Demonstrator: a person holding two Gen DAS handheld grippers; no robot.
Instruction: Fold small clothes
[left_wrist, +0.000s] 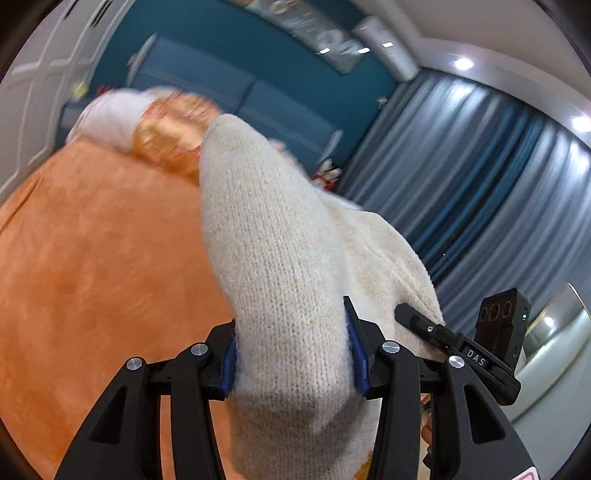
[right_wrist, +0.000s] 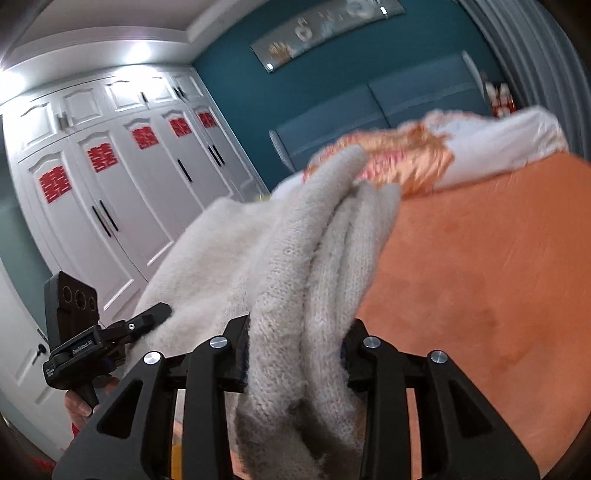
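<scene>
Left gripper (left_wrist: 291, 354): clamped on a thick fold of cream knit sweater (left_wrist: 273, 258), blue pads (left_wrist: 229, 365) pressed into the wool on both sides. Right gripper (right_wrist: 295, 354): likewise closed on the sweater (right_wrist: 291, 266), here bunched into several rolled ridges between the black fingers (right_wrist: 231, 354). Sweater held up off the bed (left_wrist: 92, 258), stretched between the two grippers; in the left view, long axis running from the jaws up and away toward the pillows (left_wrist: 162, 125), with more cloth spreading right toward the other gripper (left_wrist: 450, 336). In the right view, ridges lying side by side, pointing forward and slightly right toward the headboard (right_wrist: 369, 107), a flat panel sagging left toward the other gripper (right_wrist: 122, 332). Lower edge hanging past both jaws, out of frame. Beyond: orange bedspread, orange-and-white pillows, blurred, possibly from motion. Farther out: teal wall (right_wrist: 258, 81), grey-blue curtains (left_wrist: 480, 177), white wardrobe (right_wrist: 110, 184) with red paper cuts on its doors.
</scene>
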